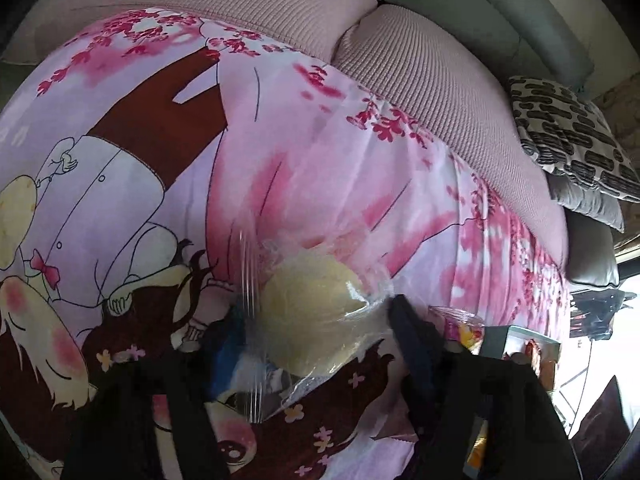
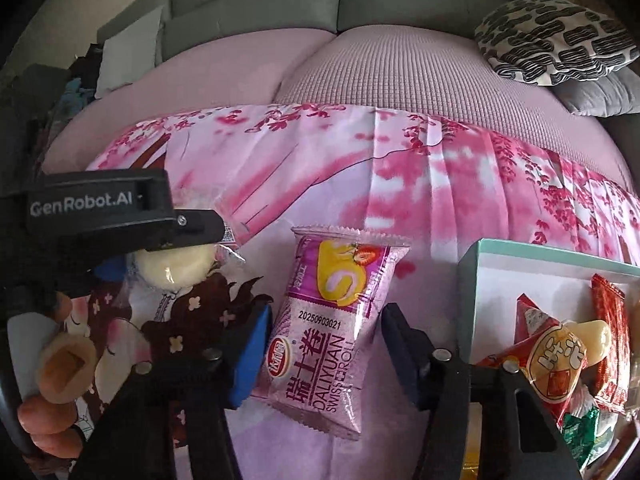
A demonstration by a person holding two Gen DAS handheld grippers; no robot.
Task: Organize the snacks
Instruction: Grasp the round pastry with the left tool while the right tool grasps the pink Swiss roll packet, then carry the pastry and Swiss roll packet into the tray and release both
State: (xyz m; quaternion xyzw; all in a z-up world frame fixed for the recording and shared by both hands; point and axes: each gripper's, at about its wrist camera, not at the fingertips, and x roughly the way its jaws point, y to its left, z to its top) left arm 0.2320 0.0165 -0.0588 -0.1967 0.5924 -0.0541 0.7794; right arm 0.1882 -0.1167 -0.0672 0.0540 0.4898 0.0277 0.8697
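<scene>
Looking down on the glossy pink blossom-print cloth (image 2: 400,184), we saw it spread over a ribbed, dusty-pink sofa cushion (image 2: 400,72), creased in long folds near its far edge. On that cloth lay the purple Swiss roll packet (image 2: 328,340), a crinkly, pillow-shaped foil pouch with saw-toothed seals at both ends. Just to the right of the packet sat the white box (image 2: 476,280) with a pale teal rim, its near corner square and sharp, and inside it a jumble of shiny red-wrapped snacks (image 2: 560,352). To the left of the packet was a round, pale yellow cake in a clear wrapper (image 1: 316,316), soft and domed under its film.

Between packet and box ran a narrow strip of bare cloth; beyond the packet, toward the cushion, the cloth was open and uncluttered.

Our right gripper (image 2: 324,352) stood roughly half open, one finger on each side of the packet, the blue pad (image 2: 250,356) on the left close against the wrapper, the dark right finger beside its other edge; whether the pads were pressing we could not tell. Our left gripper (image 1: 316,344), also about half open, straddled the cake, its fingers at the wrapper's sides; a firm grip we could not confirm. A hand (image 2: 48,384) gripped that tool's handle.
</scene>
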